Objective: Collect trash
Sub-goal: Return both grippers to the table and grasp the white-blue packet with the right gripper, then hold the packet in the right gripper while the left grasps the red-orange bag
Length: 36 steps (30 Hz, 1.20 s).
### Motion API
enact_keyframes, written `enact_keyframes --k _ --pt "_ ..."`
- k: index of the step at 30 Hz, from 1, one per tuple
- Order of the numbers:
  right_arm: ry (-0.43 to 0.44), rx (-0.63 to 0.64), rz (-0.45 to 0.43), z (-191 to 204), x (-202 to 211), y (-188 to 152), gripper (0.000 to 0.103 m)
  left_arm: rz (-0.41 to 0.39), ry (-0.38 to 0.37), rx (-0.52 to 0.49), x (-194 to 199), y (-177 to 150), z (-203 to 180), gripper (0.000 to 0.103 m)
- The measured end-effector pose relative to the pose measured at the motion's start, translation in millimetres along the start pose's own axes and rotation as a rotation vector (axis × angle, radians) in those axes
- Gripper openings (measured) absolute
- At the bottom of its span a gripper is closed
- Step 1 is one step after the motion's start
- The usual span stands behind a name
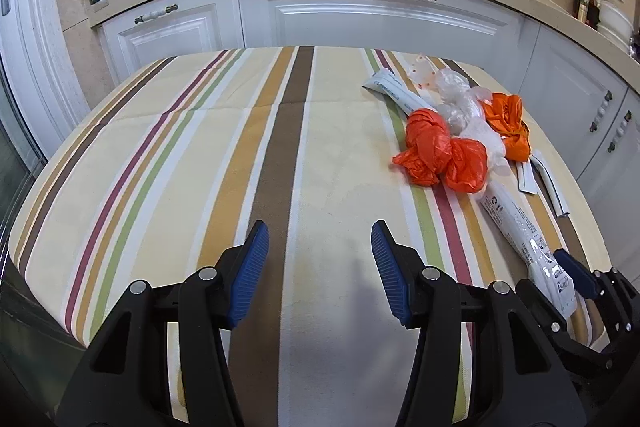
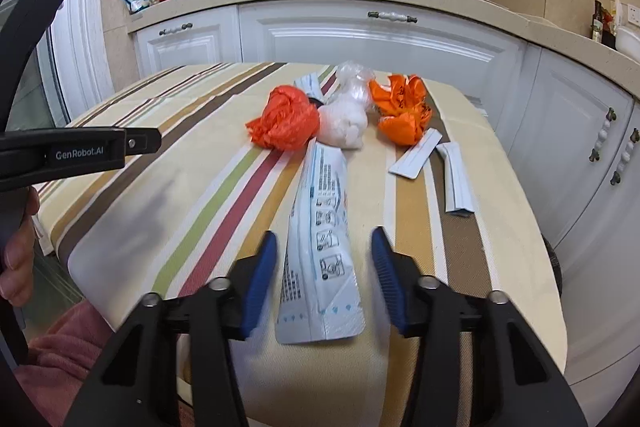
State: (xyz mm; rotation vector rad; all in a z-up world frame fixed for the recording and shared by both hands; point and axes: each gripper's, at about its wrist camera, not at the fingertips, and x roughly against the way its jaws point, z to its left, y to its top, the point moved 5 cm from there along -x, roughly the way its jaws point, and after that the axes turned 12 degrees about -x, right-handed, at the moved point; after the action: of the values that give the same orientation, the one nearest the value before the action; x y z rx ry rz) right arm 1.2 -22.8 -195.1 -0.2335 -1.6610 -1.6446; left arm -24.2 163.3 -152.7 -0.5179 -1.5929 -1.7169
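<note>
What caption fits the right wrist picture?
Right gripper open around a long white wrapper on the striped tablecloth.

Both wrist cameras are looking forward and down, close over the striped table (image 1: 168,131), sharing the trash pile (image 2: 344,115).

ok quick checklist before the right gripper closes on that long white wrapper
1. Long white wrapper lies between the right gripper's pads: ok.
2. Pads pressing on it: not ok, gaps show on both sides.
3. Wrapper free of other trash: cannot tell, its far end meets the orange bag and clear bag.
4. Left gripper empty and open over the striped cloth: ok.
5. Left gripper clear of the wrapper: ok.
6. Bin to drop it in: cannot tell, none in view.
</note>
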Motion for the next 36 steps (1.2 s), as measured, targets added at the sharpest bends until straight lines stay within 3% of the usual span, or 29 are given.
enact_keyframes --k 2,15,36 --pt "0.004 0.002 0.01 0 -1 -2 0.034 0.002 -0.005 -0.005 -1 0 -4 0.052" --pt "-0.003 -0.022 -0.037 -11 17 8 0.033 -0.011 -0.043 -0.045 -3 10 -34 0.054" --pt "-0.113 -0.155 -0.093 -93 9 55 0.033 -0.012 -0.095 -0.101 -32 54 -89 0.06"
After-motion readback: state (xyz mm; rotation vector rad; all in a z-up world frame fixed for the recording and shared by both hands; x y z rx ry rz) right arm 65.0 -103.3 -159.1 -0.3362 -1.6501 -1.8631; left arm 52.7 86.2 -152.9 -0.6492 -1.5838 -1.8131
